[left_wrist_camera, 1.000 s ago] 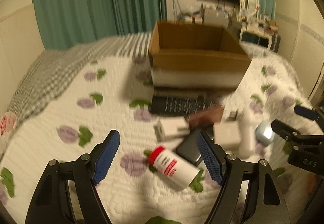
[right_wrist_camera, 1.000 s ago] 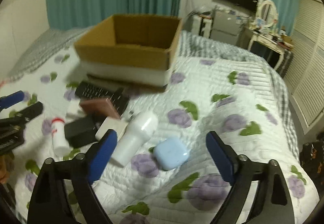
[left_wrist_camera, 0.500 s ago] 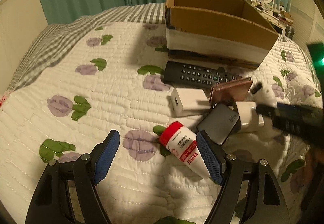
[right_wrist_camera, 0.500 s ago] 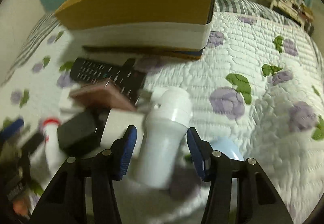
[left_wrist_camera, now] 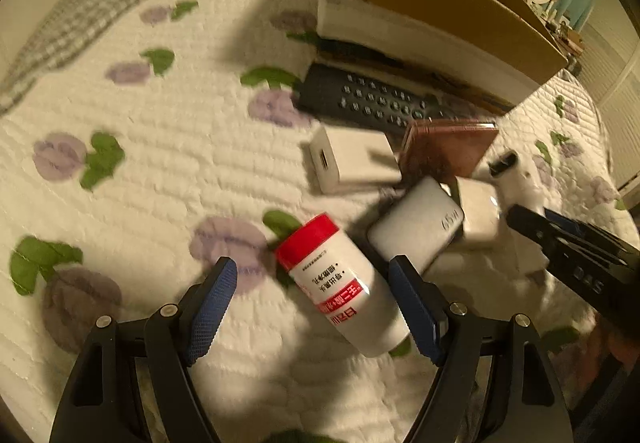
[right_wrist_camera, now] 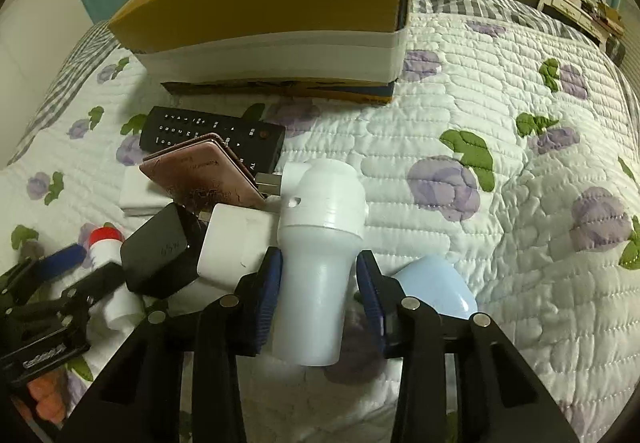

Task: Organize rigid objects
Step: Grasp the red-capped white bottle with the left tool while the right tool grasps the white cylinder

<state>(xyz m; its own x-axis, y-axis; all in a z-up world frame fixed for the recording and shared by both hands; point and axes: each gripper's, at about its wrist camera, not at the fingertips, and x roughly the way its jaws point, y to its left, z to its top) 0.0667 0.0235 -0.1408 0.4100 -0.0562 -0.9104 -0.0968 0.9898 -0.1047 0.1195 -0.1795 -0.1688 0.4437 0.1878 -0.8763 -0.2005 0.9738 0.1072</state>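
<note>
Your right gripper [right_wrist_camera: 318, 293], jaws just closing, clamps the white device [right_wrist_camera: 320, 243] low on its narrow stem; top-heavy, it could pivot and knock the white charger [right_wrist_camera: 236, 243] touching it. Your left gripper [left_wrist_camera: 316, 307] stands apart around the red-capped bottle [left_wrist_camera: 340, 283], ungripped. Soft quilted bedspread [right_wrist_camera: 500, 123] lets things roll. The cardboard box [right_wrist_camera: 280, 3] waits behind; dim bedroom.

The white charger [right_wrist_camera: 236, 243] hides part of the black adapter [right_wrist_camera: 160, 247].
</note>
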